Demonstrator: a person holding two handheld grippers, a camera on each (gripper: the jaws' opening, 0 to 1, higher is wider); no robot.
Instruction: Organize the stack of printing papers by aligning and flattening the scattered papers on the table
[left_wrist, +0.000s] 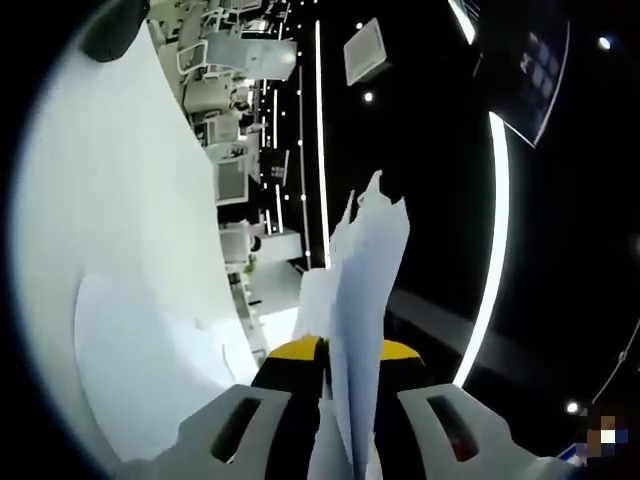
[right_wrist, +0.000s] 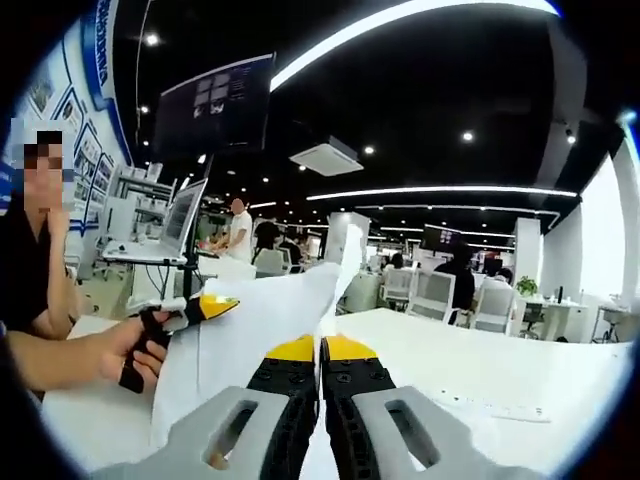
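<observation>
Stack of papers (right_wrist: 262, 325), lifted off the white table (right_wrist: 500, 375) and held upright on edge between 2 grippers. Right gripper (right_wrist: 320, 350): jaws closed on the sheets' near edge, paper rising just ahead of the tips. Left gripper (right_wrist: 205, 307): clamped on the opposite edge, gripped by a person's hand (right_wrist: 130, 352), forearm extended level. In the left gripper view, sheets (left_wrist: 362, 300) stand between the closed jaws.

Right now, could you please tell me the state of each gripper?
Left gripper: shut on the papers, held edge-on between its fingers.
Right gripper: shut on the papers' edge, lifted off the white table.
</observation>
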